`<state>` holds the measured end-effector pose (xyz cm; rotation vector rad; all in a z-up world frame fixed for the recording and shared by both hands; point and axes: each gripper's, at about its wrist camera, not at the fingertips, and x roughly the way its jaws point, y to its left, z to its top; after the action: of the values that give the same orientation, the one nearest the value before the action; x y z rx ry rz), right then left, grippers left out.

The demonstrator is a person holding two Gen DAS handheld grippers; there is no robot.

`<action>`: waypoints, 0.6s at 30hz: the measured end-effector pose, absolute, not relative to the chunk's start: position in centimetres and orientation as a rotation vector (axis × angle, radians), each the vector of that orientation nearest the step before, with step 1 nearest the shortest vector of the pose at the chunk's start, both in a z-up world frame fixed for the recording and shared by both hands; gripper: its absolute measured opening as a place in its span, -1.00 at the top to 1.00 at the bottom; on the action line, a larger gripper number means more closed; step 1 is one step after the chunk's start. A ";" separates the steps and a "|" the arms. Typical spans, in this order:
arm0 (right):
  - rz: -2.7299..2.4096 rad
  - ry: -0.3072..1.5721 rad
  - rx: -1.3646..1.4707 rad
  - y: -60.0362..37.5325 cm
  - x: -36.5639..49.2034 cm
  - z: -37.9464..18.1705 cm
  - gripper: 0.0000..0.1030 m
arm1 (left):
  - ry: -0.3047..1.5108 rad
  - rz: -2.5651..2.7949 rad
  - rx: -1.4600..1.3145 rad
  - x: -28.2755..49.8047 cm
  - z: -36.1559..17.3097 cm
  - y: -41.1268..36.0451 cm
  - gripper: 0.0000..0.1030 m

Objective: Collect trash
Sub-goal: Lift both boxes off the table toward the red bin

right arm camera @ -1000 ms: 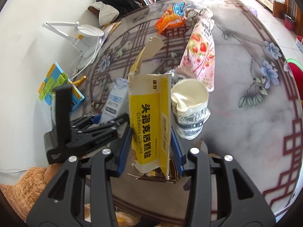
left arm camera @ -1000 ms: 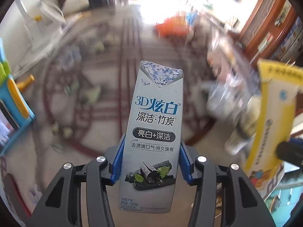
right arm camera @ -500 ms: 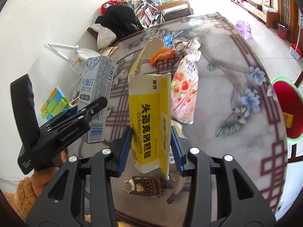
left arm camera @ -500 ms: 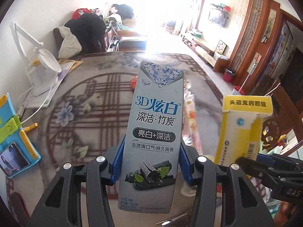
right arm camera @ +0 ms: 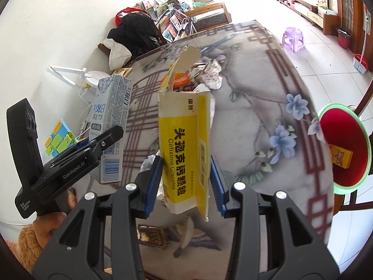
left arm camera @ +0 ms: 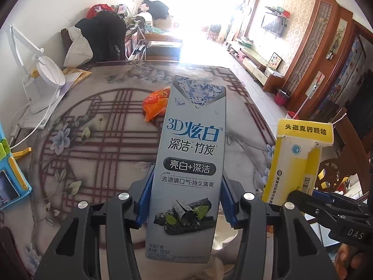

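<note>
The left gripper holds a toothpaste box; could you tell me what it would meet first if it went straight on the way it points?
Probably the patterned tabletop, near the orange wrapper beyond the toothpaste box in the left gripper; depth is unclear.

Toothpaste box [left arm camera: 190, 163]: glossy printed cardboard, smooth. Medicine box [right arm camera: 184, 154]: matt yellow cardboard, top flap torn rough. Left gripper [left arm camera: 186, 198]: matt black plastic, ribbed blue pads, bright metal screws. Table [left arm camera: 98, 140]: smooth, faintly glossy patterned cover. Orange wrapper [left arm camera: 155, 103], 12 o'clock of the toothpaste box: shiny, crinkled plastic.
</note>
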<state>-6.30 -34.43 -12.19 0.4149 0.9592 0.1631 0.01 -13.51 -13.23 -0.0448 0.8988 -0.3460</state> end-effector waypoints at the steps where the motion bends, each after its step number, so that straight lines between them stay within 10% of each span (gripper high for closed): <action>1: 0.165 0.959 0.415 -34.8 -6.2 -12.2 0.23 | 0.901 -0.345 -0.046 0.1 -13.2 -14.0 0.08; 18: 0.092 0.941 0.477 -43.5 -4.5 -13.1 0.23 | 0.934 -0.399 -0.006 1.8 -13.0 -21.4 0.08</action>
<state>-4.48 -43.47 -13.09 0.4770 0.9410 0.0924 1.80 -21.41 -13.02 -0.0057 0.9342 -0.3991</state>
